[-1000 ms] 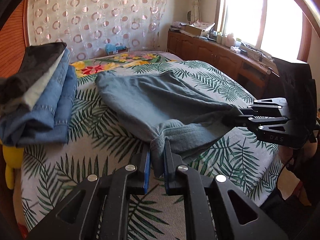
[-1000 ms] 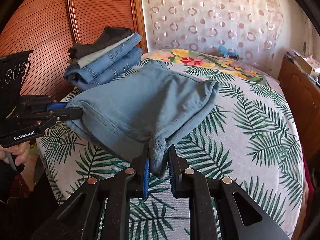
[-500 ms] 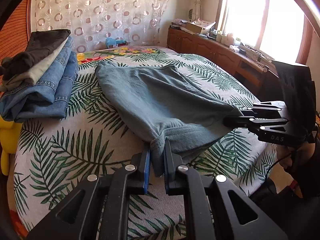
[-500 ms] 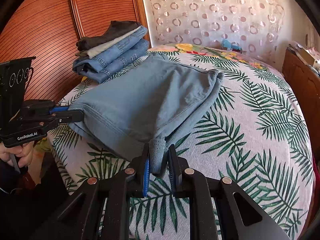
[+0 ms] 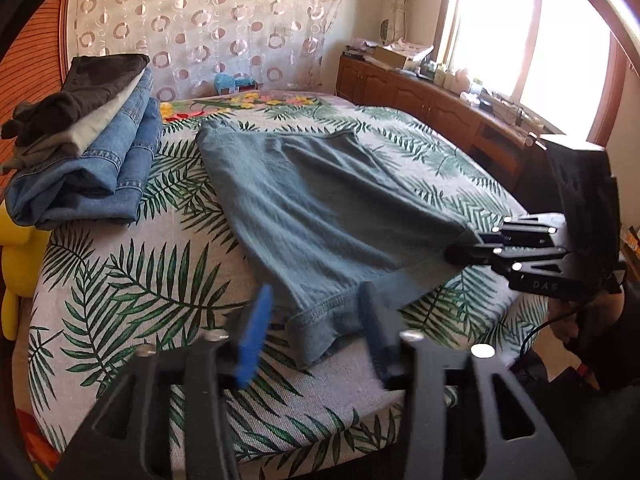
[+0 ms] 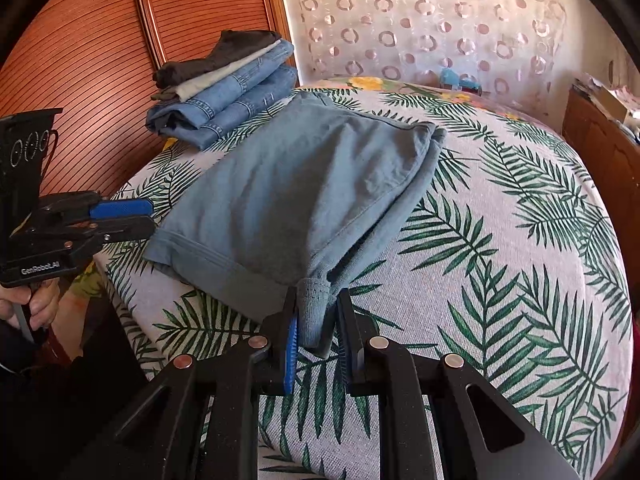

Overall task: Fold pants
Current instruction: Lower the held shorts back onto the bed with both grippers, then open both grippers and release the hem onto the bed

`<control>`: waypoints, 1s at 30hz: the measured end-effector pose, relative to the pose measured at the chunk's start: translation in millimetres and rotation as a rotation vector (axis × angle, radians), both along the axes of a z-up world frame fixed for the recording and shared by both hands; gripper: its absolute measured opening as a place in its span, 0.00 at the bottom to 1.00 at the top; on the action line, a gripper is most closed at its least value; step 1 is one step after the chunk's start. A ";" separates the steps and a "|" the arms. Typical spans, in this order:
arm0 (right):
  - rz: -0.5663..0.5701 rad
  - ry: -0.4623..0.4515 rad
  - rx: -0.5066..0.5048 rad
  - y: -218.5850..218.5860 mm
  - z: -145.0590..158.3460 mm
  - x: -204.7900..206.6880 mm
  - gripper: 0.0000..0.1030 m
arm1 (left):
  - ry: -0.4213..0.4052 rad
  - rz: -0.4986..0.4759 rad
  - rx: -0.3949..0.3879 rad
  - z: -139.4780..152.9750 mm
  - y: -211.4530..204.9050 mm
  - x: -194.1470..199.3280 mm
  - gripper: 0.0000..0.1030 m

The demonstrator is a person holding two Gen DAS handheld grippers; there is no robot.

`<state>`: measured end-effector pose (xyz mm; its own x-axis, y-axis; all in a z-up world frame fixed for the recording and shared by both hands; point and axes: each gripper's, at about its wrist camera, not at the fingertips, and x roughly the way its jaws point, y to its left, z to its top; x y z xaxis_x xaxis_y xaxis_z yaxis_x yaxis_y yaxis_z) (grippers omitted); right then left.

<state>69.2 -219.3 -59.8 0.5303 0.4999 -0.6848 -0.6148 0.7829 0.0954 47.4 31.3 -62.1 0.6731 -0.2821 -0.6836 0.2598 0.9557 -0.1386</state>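
Note:
The grey-blue pants point(image 5: 320, 216) lie folded on the leaf-print bed cover point(image 5: 120, 280), also in the right wrist view point(image 6: 304, 184). My left gripper point(image 5: 316, 332) is open, its fingers spread either side of the near hem corner, which lies on the bed. It also shows at the left of the right wrist view point(image 6: 128, 218), just off the hem. My right gripper point(image 6: 316, 332) is shut on the other hem corner of the pants, which bunches between its pads. It shows at the right of the left wrist view point(image 5: 460, 250).
A stack of folded jeans and dark clothes point(image 5: 88, 140) sits at the bed's far left, by the wooden headboard point(image 6: 100, 40). A yellow toy point(image 5: 16, 264) hangs off the left edge. A wooden sideboard point(image 5: 460, 120) runs under the window.
My left gripper has opened and let go of the hem corner, which now lies on the bed. The pants have been lowered flat. My right gripper keeps its hold.

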 end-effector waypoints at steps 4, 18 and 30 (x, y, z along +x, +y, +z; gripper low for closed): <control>-0.011 0.004 0.003 -0.2 -0.6 -0.8 0.20 | -0.001 0.042 -0.004 -1.9 4.1 6.6 0.49; -0.059 -0.025 0.024 -19.1 8.5 -7.3 0.31 | 0.075 0.052 0.007 -33.7 -0.7 14.5 0.49; -0.045 0.001 0.021 -12.4 2.9 -2.7 0.31 | 0.059 0.046 -0.012 -36.7 -2.8 8.9 0.40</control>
